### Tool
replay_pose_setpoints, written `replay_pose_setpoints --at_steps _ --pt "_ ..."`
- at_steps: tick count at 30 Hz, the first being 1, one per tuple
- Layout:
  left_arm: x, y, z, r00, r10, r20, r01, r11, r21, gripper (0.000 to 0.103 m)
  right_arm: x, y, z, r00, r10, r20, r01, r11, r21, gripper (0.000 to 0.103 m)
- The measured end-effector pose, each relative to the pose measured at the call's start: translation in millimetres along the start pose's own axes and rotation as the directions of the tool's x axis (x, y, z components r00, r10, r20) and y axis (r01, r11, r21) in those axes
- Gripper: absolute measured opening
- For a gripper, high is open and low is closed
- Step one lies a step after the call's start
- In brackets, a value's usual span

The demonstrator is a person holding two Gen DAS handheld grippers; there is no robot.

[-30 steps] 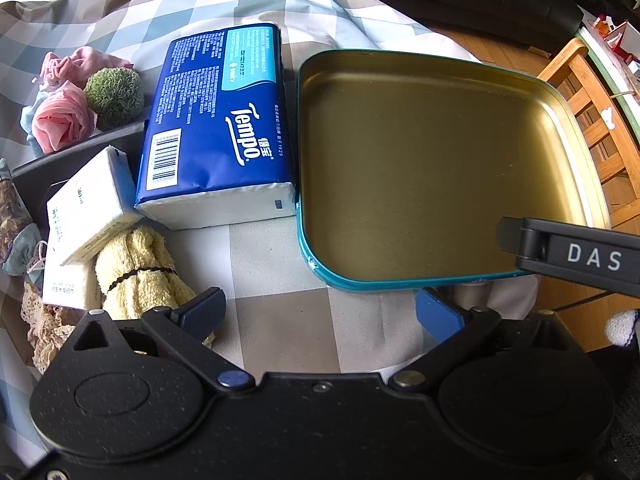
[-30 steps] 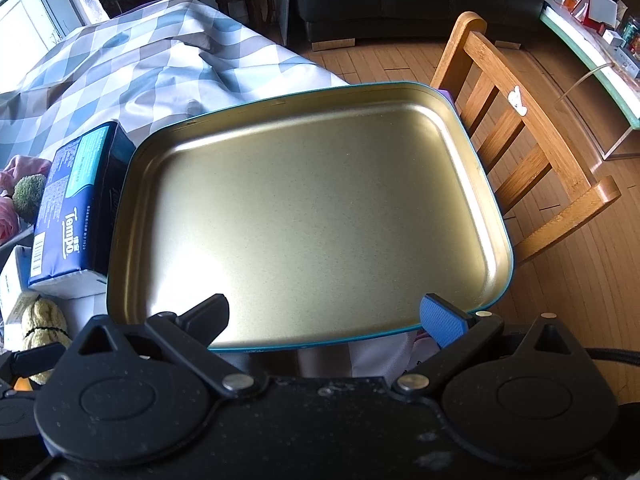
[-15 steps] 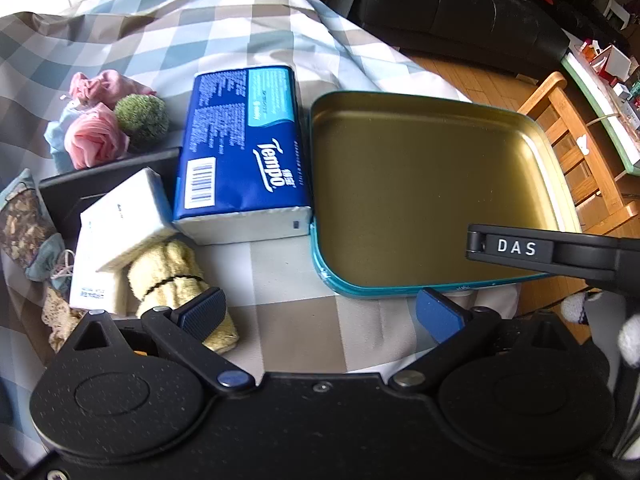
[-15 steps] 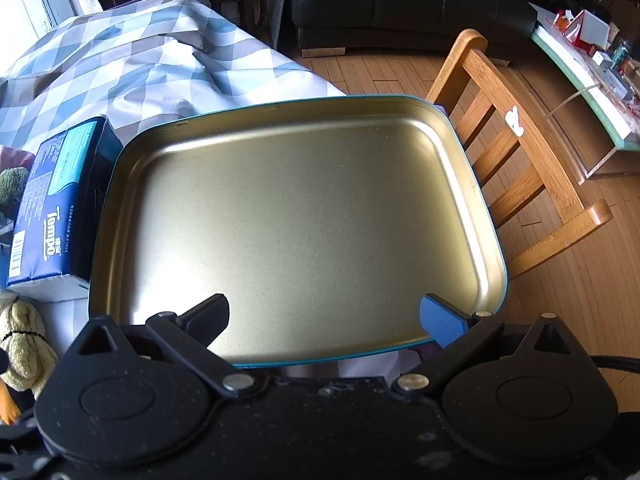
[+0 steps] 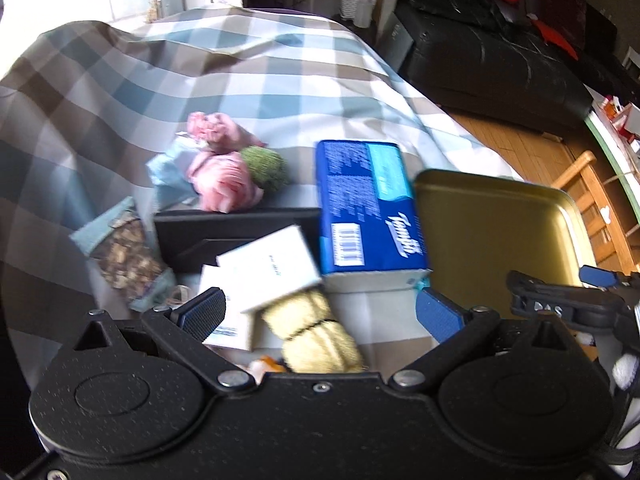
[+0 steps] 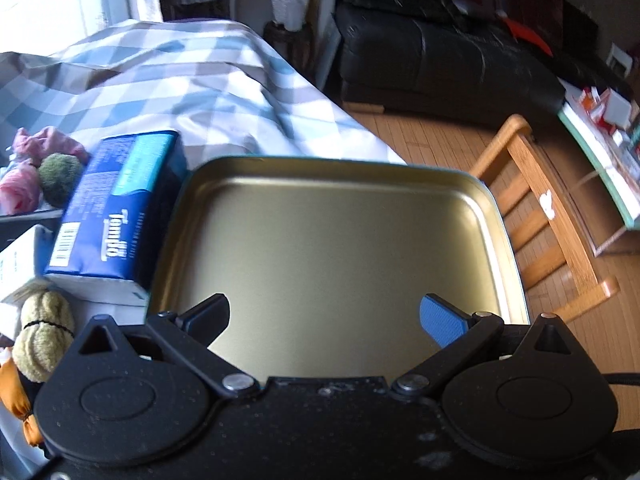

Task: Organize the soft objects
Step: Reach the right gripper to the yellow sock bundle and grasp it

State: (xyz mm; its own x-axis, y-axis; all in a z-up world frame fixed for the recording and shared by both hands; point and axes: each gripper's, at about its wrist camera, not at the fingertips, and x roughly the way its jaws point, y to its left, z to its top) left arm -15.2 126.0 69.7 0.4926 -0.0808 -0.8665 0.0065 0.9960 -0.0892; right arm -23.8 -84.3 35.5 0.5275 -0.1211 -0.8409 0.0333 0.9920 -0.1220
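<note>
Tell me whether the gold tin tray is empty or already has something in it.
Empty. The right wrist view shows the gold tin tray with a bare floor; the blue Tempo tissue pack lies outside, against its left rim.

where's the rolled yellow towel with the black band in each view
Left wrist view: the rolled yellow towel lies low in the middle, between the open fingers of the left gripper, just below the blue Tempo tissue pack.
Right wrist view: it sits at the far left edge, low down, left of the right gripper.
Shared landmark: the tissue pack, lying beside the gold tin tray in both.
</note>
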Motion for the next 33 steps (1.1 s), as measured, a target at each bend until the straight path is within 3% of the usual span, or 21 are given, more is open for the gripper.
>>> replay_pose_setpoints --at_steps 5,13,21,30,33 --pt "1 37 5 1.000 -0.020 -0.008 0.020 0.999 -0.046 0.098 -18 24 -6 0.994 0.079 0.072 -0.075 0.996 -0.058 0.102" --pt "3 71 12 1.000 0.004 0.013 -0.003 0.998 -0.070 0.098 -34 84 -25 0.971 0.227 0.080 -0.209 0.961 -0.183 0.099" --pt "11 78 26 0.999 -0.031 0.019 0.033 0.996 -0.083 0.098 -19 131 -28 0.939 0.343 -0.033 -0.343 0.924 -0.167 0.097" --pt "24 80 25 0.991 -0.132 -0.034 0.127 0.985 -0.117 0.098 7 174 -27 0.922 0.372 -0.104 -0.385 0.904 -0.187 0.097" --pt "23 80 24 0.992 -0.127 -0.021 0.124 0.985 -0.118 0.098 19 185 -26 0.925 0.359 -0.127 -0.378 0.903 -0.203 0.098"
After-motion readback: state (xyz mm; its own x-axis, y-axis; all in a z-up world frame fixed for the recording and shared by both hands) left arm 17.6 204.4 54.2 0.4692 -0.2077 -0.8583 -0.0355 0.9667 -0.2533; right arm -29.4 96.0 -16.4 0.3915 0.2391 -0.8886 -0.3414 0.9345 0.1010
